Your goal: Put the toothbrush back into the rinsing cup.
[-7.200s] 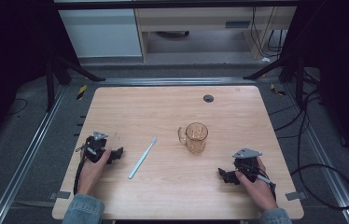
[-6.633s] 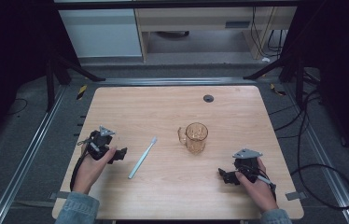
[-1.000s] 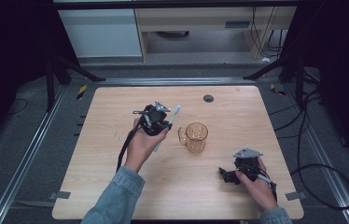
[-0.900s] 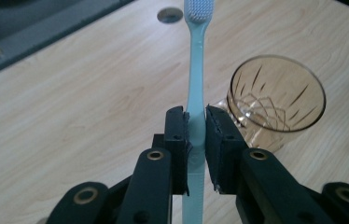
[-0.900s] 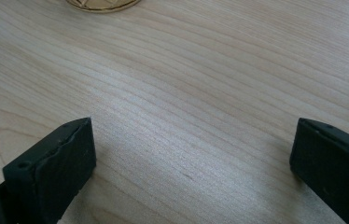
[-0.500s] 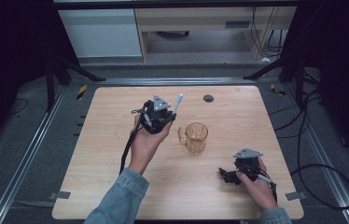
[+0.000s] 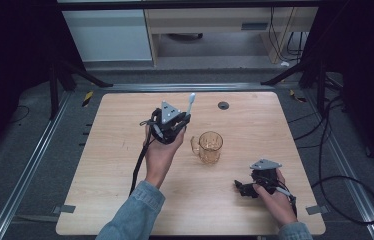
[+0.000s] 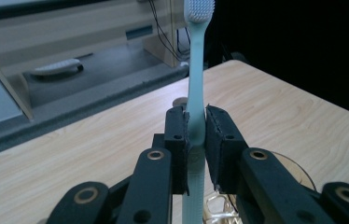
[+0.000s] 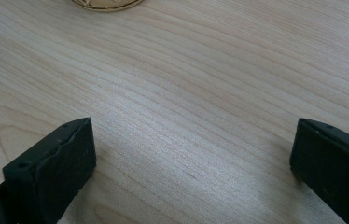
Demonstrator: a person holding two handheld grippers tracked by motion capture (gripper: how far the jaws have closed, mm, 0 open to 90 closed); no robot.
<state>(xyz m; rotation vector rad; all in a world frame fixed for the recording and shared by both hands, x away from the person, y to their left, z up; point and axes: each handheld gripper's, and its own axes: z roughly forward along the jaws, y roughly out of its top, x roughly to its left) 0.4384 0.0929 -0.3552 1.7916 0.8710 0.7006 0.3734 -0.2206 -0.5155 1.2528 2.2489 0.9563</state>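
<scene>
Left tool [image 7: 175, 122]: raised over the light wooden tabletop [image 7: 105, 170], left of centre, pads clamped tight on the handle of a pale mint-green plastic toothbrush [image 8: 195, 84]. Brush stands roughly upright, white bristle head on top, lower handle running down between the jaws. In the left gripper view the grip sits about mid-handle, and the rim of the cup shows just below and behind the jaws.

Centre: transparent amber plastic cup with a side handle [image 7: 210, 146], upright on the tabletop, just right of and nearer than the left tool, not touching the brush. Small dark round grommet [image 7: 223, 105] near the far edge.

Right tool [image 7: 245, 189]: resting low on the tabletop near the front right corner, well apart from the cup. Jaws wide, nothing between them, bare wood there in the right gripper view.
</scene>
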